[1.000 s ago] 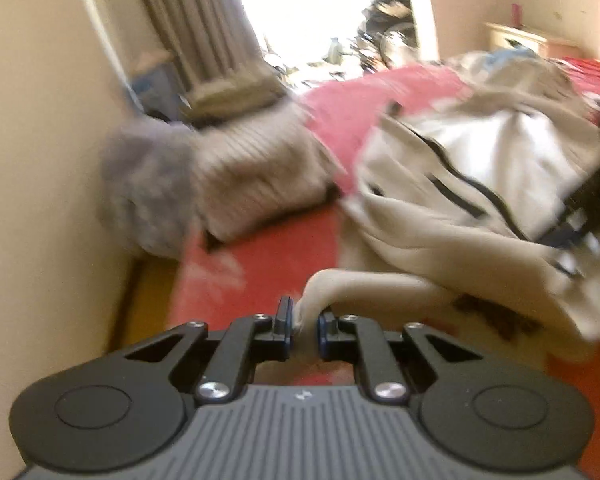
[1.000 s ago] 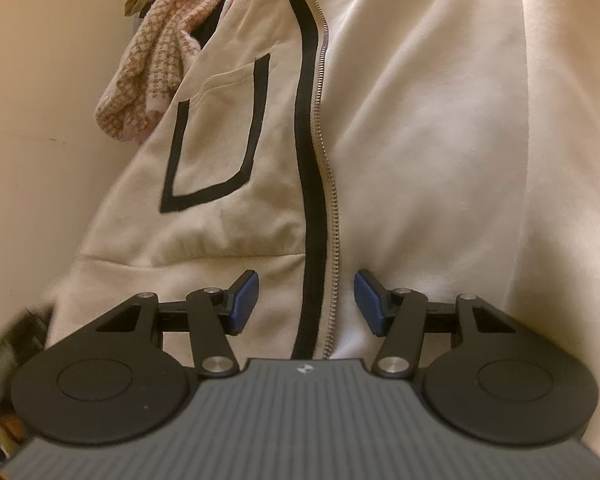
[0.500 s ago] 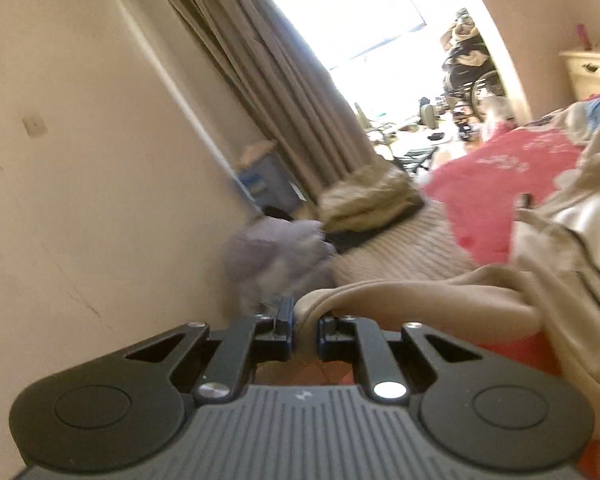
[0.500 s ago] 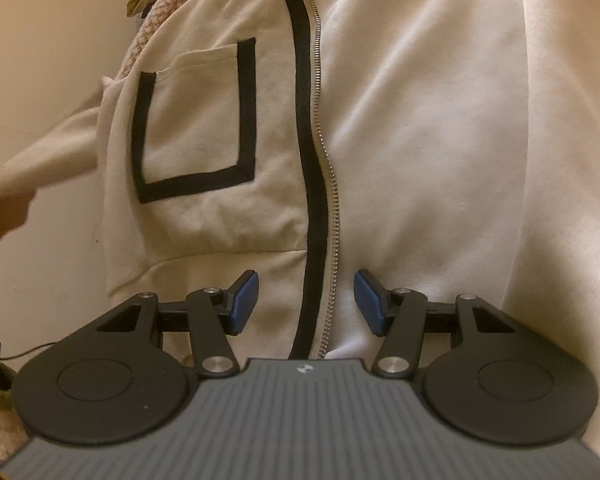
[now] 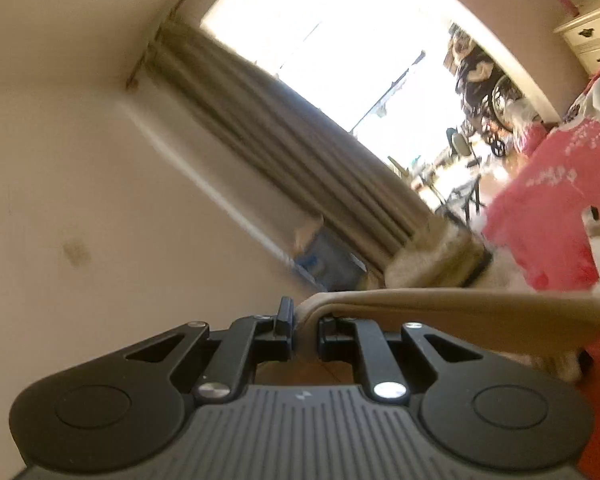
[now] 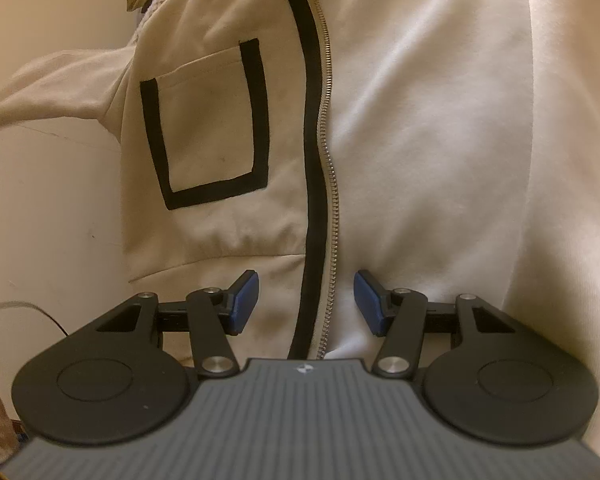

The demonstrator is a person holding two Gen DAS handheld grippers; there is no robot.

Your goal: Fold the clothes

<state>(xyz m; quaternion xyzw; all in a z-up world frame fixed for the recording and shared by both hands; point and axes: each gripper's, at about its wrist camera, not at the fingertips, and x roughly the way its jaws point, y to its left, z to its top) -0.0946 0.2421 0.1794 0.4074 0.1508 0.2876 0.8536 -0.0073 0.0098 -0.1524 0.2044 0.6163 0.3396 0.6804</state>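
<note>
Cream zip-up jacket [image 6: 400, 128] fills most of the right wrist view, spread out in front of the camera. Black-trimmed zipper [image 6: 320, 168] runs top to bottom down its middle; a chest pocket outlined in black [image 6: 208, 136] sits just left of the zipper. One sleeve [image 6: 60, 80] stretches out to the left edge of that view, pulled away from the body of the garment.

Right gripper [image 6: 306, 302]: jaws apart, blue pads on either side of the zipper line near the hem, with a gap showing between each pad and the cloth. Whether the pads touch the fabric underneath cannot be told. Nothing is clamped.

Left gripper [image 5: 305, 328]: jaws drawn nearly together and clenched on the end of the cream sleeve [image 5: 440, 312]. From the pinch the sleeve runs off to the right as a taut, level band toward the rest of the garment at the frame's right edge.

Surroundings, left wrist view, tilted and motion-blurred: plain beige wall [image 5: 80, 160] at left; grey-brown curtain [image 5: 300, 148] hanging beside a bright, overexposed window [image 5: 340, 32]; red bedcover [image 5: 548, 208] at right, with a pale heap of other cloth [image 5: 432, 260] at its near edge. A white drawer unit [image 5: 588, 36] stands far right.
</note>
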